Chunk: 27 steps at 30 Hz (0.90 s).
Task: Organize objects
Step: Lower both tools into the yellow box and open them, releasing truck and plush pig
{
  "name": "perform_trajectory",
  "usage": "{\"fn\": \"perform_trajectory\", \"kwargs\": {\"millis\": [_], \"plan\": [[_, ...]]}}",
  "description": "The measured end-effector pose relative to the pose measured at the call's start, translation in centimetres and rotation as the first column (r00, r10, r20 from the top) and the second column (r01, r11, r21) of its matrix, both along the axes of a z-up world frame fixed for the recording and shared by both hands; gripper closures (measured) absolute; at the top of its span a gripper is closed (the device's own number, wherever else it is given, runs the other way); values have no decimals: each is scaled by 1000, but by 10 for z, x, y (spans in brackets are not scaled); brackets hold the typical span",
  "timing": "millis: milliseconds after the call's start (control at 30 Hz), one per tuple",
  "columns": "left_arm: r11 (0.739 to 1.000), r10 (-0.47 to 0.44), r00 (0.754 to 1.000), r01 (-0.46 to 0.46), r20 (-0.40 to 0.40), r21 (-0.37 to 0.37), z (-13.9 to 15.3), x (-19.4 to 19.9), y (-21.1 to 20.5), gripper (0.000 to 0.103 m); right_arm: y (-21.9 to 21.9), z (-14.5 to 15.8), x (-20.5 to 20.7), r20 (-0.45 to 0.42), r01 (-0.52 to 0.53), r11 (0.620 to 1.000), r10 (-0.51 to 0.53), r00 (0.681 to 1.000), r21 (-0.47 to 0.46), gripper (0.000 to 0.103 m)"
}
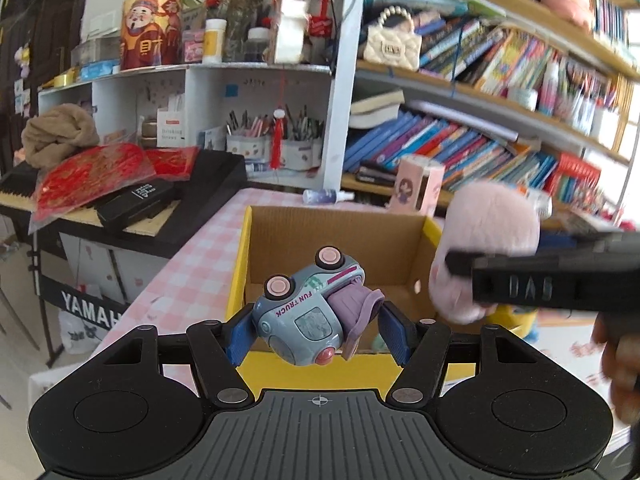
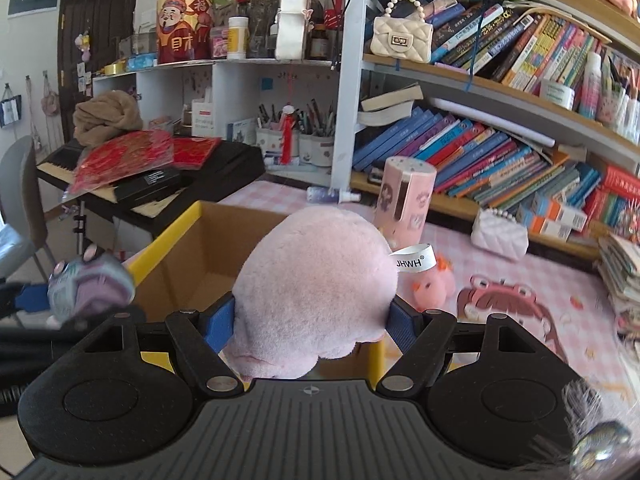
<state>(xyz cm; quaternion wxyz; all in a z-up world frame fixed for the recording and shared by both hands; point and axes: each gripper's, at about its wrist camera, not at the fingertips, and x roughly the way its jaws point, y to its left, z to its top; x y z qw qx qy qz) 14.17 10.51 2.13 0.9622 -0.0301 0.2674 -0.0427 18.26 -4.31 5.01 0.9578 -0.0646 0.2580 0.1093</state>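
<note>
The left gripper (image 1: 316, 334) is clamping a grey toy truck (image 1: 308, 312), tipped wheels-up, over the near edge of the cardboard box (image 1: 340, 232). At its two o'clock, the right gripper (image 2: 310, 318) is squeezing a pink plush toy (image 2: 316, 288) above the box. Farther off, bookshelves (image 2: 500, 92) are filling the back.

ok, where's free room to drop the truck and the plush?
Box floor looks mostly bare, walled on four sides. Open checked cloth left of it. Crowded: right side, with chick, purse, pink carton, and the keyboard.
</note>
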Motion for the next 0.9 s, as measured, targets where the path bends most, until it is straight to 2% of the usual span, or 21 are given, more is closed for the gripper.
{"fn": "perform_trajectory", "kwargs": {"millis": [200, 333, 400, 433, 467, 600, 900], "plan": [[992, -8, 999, 15, -54, 123, -18, 26, -21, 39, 1, -4, 37, -22, -30, 1000, 30, 999, 1, 29], [988, -9, 996, 23, -88, 152, -26, 39, -29, 41, 8, -11, 58, -62, -78, 997, 78, 995, 5, 29], [987, -9, 995, 25, -97, 161, -30, 45, -32, 43, 13, -15, 69, -90, -106, 994, 106, 990, 8, 29], [986, -13, 994, 30, -104, 164, -31, 48, -33, 51, 15, -18, 74, -104, -118, 993, 119, 987, 10, 29], [985, -13, 994, 32, -110, 170, -32, 51, -35, 53, 17, -20, 79, -121, -131, 991, 131, 984, 11, 29], [981, 7, 992, 18, -128, 191, -37, 63, -37, 53, 26, -32, 98, -186, -176, 984, 175, 967, 10, 29], [985, 26, 992, -4, -125, 173, -38, 65, -37, 52, 40, -57, 132, -305, -216, 976, 207, 930, 4, 29]]}}
